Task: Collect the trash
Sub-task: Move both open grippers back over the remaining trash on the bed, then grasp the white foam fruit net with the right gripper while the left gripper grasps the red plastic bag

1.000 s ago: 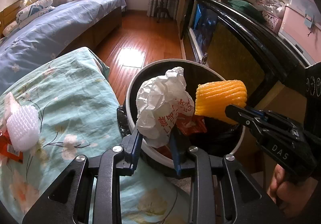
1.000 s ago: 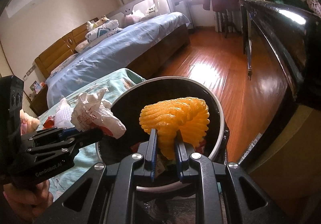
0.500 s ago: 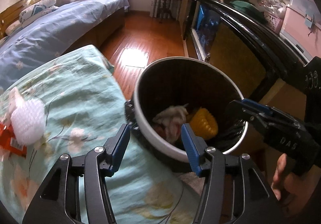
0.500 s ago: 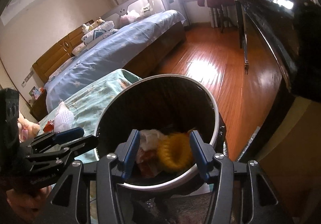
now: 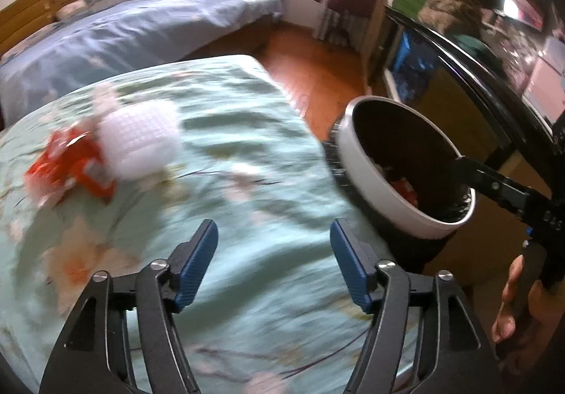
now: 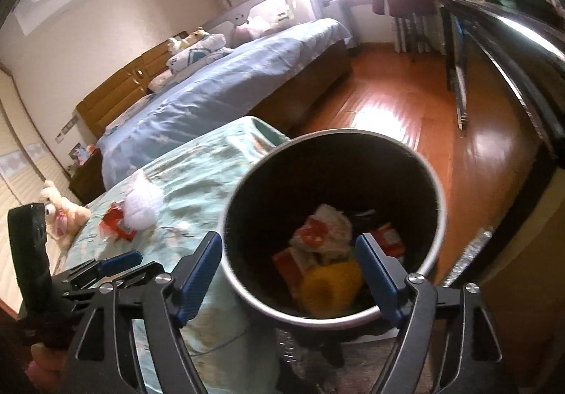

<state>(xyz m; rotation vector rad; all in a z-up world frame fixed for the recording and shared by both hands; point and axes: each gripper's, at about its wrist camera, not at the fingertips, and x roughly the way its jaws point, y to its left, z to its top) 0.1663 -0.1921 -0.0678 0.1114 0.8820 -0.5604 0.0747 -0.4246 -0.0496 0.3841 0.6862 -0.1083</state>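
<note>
Round trash bin (image 6: pixel 438 217) with white rim and black liner, filling the lower centre of the right wrist view and sitting at centre right of the left wrist view (image 5: pixel 363 160). Inside, at the bottom: yellow foam fruit net (image 6: pixel 330 286) nearest the lower rim, crumpled white paper wrapper with red print (image 6: pixel 323 229) above it, red snack packet (image 6: pixel 388 238) to the right. From the left wrist view only a scrap of red and white visible inside, the rest hidden by the wall.

Right gripper (image 6: pixel 289 275) above the bin mouth, blue pads flanking the opening, jaws just opened wide, nothing between them. Left gripper (image 5: pixel 273 261) released too, jaws just spread, empty, over the pale green floral bedspread (image 5: pixel 226 132).

Still on the bedspread, at left of the left wrist frame and blurred: white foam fruit net (image 5: pixel 141 139) touching an orange-red wrapper (image 5: pixel 74 164) just left of it. Same pair left of the bin in the right wrist view (image 6: pixel 141 205), well apart from the rim.
</note>
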